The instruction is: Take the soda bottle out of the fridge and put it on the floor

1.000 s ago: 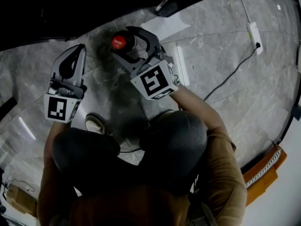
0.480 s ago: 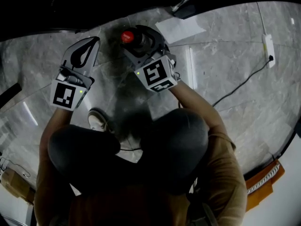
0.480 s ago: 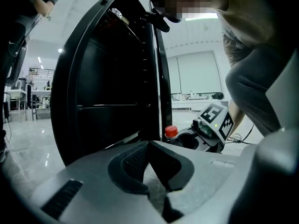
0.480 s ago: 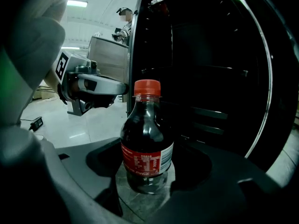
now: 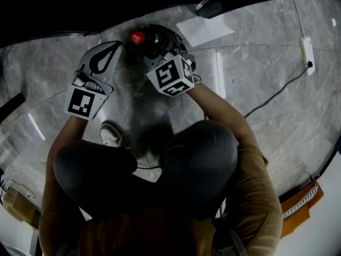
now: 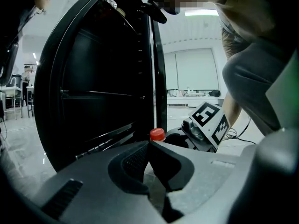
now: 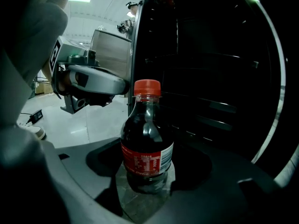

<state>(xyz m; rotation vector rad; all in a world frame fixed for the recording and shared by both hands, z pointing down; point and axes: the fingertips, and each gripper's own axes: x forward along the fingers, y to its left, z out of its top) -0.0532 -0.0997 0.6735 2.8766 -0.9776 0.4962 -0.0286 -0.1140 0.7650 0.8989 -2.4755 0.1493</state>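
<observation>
The soda bottle [image 7: 147, 143] has dark cola, a red cap and a red label. It stands upright between the jaws of my right gripper [image 7: 148, 167], which is shut on its lower body; its base is at the grey marble floor [image 7: 140, 204]. From the head view only the red cap [image 5: 137, 37] shows, with the right gripper [image 5: 148, 40] around it. My left gripper [image 5: 111, 49] hangs just left of the bottle, shut and empty, its pads meeting [image 6: 149, 148]. The black fridge [image 7: 210, 78] stands open right behind the bottle.
The open fridge door and dark shelves [image 6: 93, 92] fill the left gripper view. On the floor lie a white sheet [image 5: 205, 30], a power strip with a cable [image 5: 306, 49] and the person's shoe [image 5: 111, 135]. An orange object [image 5: 301, 201] sits at the lower right.
The right gripper has turned and shifted a little toward the fridge with the bottle still in it. The left gripper has moved right, closer to the bottle.
</observation>
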